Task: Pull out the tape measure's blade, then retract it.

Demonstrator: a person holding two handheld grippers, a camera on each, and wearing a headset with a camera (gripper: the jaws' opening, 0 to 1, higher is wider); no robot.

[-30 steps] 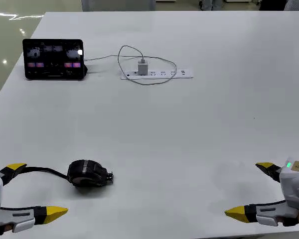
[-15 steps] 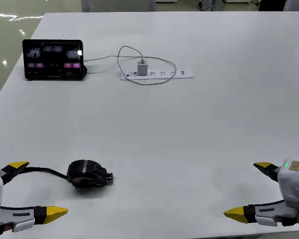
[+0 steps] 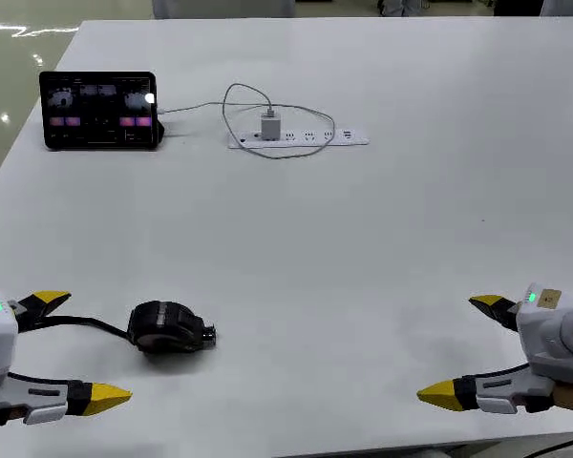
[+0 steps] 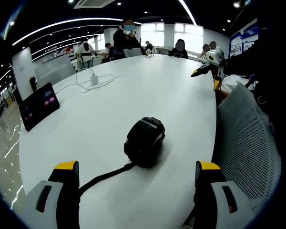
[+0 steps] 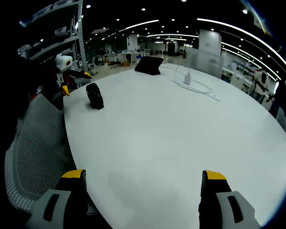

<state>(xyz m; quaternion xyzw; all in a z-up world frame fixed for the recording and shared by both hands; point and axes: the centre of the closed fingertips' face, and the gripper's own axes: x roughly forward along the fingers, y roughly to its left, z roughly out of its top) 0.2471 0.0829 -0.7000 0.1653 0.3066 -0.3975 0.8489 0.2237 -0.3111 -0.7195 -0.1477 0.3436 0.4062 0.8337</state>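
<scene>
The tape measure (image 3: 169, 327) lay on the white table (image 3: 382, 229) at lower left of the head view, its black strap (image 3: 91, 324) trailing left. The left gripper (image 3: 81, 346) sat just beside it, jaws spread wide and empty. The right gripper (image 3: 458, 348), at lower right, was likewise spread and empty. A tablet (image 3: 98, 110) stood at upper left.

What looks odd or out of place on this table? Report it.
Nothing stands out. The tape measure sits intact on the table, blade in, its strap trailing toward the open left gripper. The tablet stands upright, and the cable loops loosely by the power strip. No spills or damage.
</scene>
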